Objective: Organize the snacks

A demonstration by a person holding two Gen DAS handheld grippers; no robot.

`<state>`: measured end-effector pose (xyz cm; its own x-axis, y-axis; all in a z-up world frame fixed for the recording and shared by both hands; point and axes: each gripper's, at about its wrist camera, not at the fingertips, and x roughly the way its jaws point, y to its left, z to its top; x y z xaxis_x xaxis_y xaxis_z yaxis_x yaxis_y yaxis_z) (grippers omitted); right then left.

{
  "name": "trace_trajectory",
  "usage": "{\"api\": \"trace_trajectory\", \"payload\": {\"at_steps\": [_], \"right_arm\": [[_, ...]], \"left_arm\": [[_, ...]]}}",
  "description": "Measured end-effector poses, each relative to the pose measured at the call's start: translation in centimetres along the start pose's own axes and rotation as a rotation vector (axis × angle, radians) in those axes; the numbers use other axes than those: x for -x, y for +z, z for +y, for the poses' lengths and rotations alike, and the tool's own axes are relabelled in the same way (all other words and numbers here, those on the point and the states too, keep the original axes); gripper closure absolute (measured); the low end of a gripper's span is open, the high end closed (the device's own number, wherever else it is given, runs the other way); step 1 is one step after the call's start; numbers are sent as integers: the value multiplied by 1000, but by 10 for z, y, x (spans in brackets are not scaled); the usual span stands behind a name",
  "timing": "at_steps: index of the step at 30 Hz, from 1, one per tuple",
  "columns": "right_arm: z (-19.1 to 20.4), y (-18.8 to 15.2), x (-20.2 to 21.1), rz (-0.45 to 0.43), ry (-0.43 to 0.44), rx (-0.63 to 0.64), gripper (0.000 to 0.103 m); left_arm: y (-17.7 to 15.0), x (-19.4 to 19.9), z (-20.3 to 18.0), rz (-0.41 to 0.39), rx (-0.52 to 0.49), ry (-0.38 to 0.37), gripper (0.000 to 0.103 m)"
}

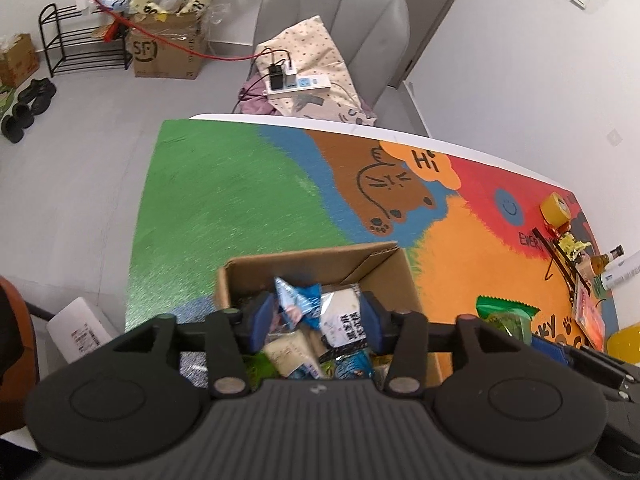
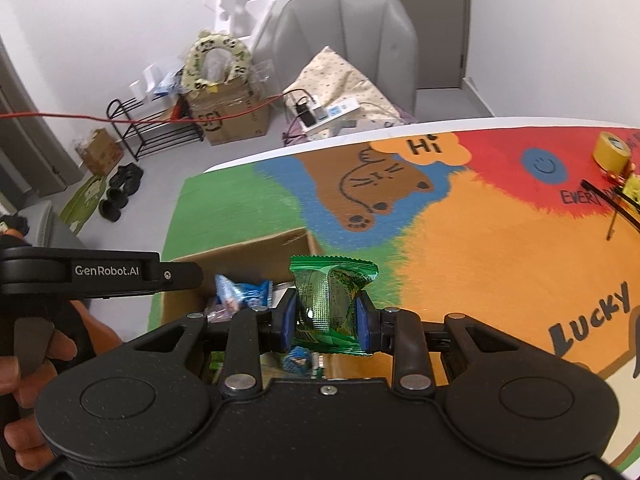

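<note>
An open cardboard box (image 1: 304,268) stands on the colourful mat, holding several snack packets, among them a blue one (image 1: 298,300) and a white one (image 1: 346,318). My left gripper (image 1: 316,320) hovers over the box, open, its blue pads on either side of these packets without pressing on them. My right gripper (image 2: 326,318) is shut on a green snack packet (image 2: 332,300), held upright just above the right side of the box (image 2: 248,252). In the left wrist view the green packet (image 1: 506,316) shows to the right of the box.
A yellow tape roll (image 1: 556,208), bottles and small items crowd the mat's right edge, with a yellow bowl (image 1: 624,342) near them. A grey chair (image 1: 340,24) with a power strip stands beyond the table. A hand (image 2: 32,360) holds the left gripper's handle.
</note>
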<state>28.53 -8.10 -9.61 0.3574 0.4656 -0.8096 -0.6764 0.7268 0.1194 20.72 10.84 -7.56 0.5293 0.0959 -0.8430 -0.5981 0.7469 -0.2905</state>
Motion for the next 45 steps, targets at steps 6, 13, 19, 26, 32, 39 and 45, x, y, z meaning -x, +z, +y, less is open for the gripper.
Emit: {"api": "trace_trajectory", "payload": {"at_steps": [6,13,19,26,32,39,45], "right_arm": [[14,1,-1,14,40,24,75],[25,-1,0,19,80,32,59],[14,-9,11,8,49,4,51],[-10,-18,28,-14,8,-53,43],[-33,-25,48,-48,-30,-101,39],[-49,-36,79,-107,-79,-158,28],[-53,-50,104,-142,-118,-199,19]], "left_arm": [[-8,11,14,-1,35,16,44],[-16,25,32,-10,63,27,31],[-20,32,32,-15,43,13,20],[-23,36,15,-12,-16,-22,14],[-28,41,-5,-15,-75,-45,8],[-33,54,-33,-19,-157,-90,8],[-41,69,-47,-23,-234,-120,5]]}}
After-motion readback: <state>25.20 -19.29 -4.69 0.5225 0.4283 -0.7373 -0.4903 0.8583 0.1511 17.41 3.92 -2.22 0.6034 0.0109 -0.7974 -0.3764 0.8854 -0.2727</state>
